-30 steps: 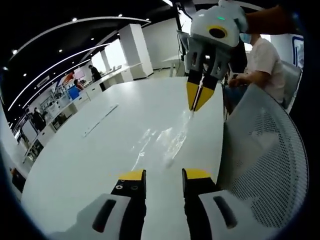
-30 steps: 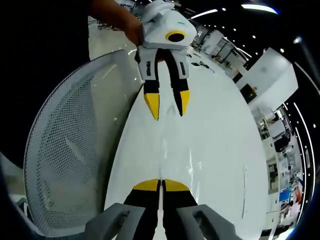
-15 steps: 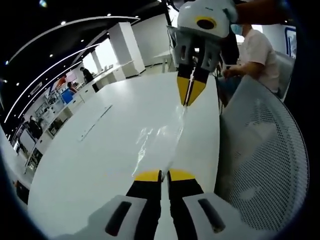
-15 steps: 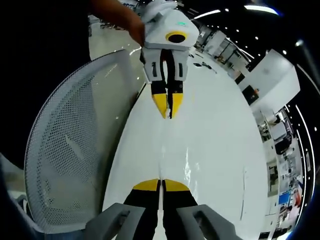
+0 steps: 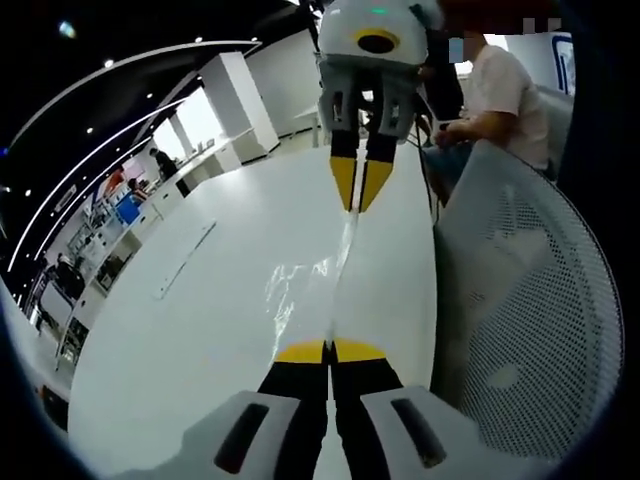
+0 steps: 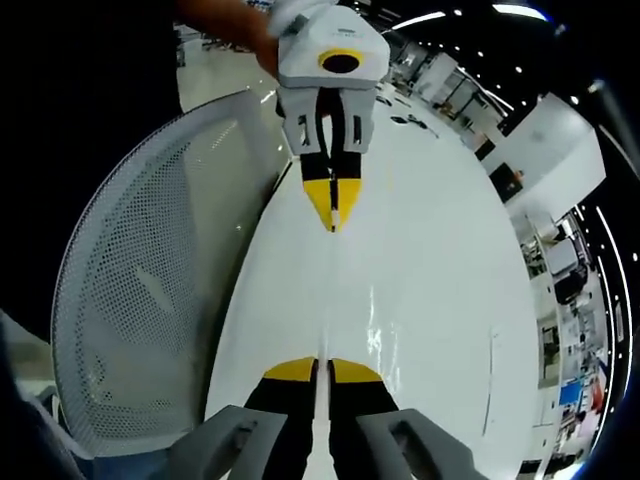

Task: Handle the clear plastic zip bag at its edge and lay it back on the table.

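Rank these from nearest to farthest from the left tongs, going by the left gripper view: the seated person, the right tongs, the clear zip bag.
1. Clear zip bag: pinched in the left tongs, stretching away over the white table.
2. Right tongs: clamped on the bag's far end, top centre.
3. Seated person: beyond the table, upper right.

Each gripper has a white moulded plastic body and two black jaws capped with yellow tips. The left gripper [image 5: 329, 351] and the right gripper [image 6: 321, 370] both show dark oval slots in their white shells near the camera.
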